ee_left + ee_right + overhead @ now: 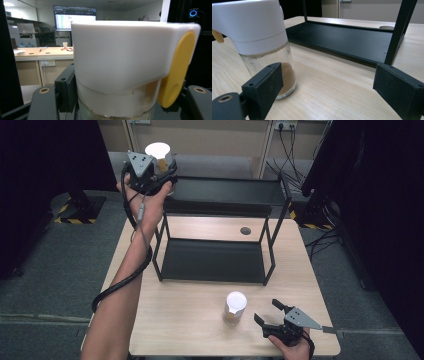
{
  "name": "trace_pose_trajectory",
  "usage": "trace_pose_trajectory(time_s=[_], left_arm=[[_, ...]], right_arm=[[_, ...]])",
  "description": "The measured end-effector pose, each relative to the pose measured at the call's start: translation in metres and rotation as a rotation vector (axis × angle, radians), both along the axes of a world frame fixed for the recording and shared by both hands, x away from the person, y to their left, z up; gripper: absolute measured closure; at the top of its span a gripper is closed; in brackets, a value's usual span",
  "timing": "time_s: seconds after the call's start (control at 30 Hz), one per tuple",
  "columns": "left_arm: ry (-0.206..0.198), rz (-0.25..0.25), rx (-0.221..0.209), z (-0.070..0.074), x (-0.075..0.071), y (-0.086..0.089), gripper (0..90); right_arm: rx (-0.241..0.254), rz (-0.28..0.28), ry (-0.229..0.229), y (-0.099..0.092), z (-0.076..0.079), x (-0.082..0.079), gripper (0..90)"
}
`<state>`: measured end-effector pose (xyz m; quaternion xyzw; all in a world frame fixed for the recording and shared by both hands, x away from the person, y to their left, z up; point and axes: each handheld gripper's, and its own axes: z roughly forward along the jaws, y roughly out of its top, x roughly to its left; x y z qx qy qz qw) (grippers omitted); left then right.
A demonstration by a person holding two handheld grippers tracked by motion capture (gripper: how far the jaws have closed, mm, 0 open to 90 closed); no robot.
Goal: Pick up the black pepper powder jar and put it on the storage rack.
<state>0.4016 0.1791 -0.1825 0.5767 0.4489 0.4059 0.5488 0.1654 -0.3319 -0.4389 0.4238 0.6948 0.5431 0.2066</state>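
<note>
Jars are the work here, two of them, each glass-bodied with a white lid. Over at about eleven o'clock in the high view, the left gripper is holding the first jar up in the air beside the left end of the black rack's top shelf; the left gripper view is showing its jaws clamping the jar below the white lid, whose yellow tab is sitting at three o'clock. The second jar is standing upright on the wooden table at about five o'clock, in front of the rack's lower shelf. The right gripper is resting low on the table just beside that jar, at its three o'clock, with its jaws standing wide apart and gripping nothing. In the right gripper view, the second jar, holding some brown powder at the bottom, is sitting at ten o'clock by the left jaw, whether touching it I cannot tell, and the lower shelf is lying beyond.
</note>
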Motion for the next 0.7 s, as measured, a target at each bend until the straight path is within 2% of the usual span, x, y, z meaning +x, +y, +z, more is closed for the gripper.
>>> trace_pose_trajectory(time_s=[0.7], left_arm=[[0.029, -0.015, 0.008, -0.004, 0.014, -0.007, 30.5]], right_arm=[[0.004, 0.002, -0.004, -0.001, -0.001, -0.001, 9.5]])
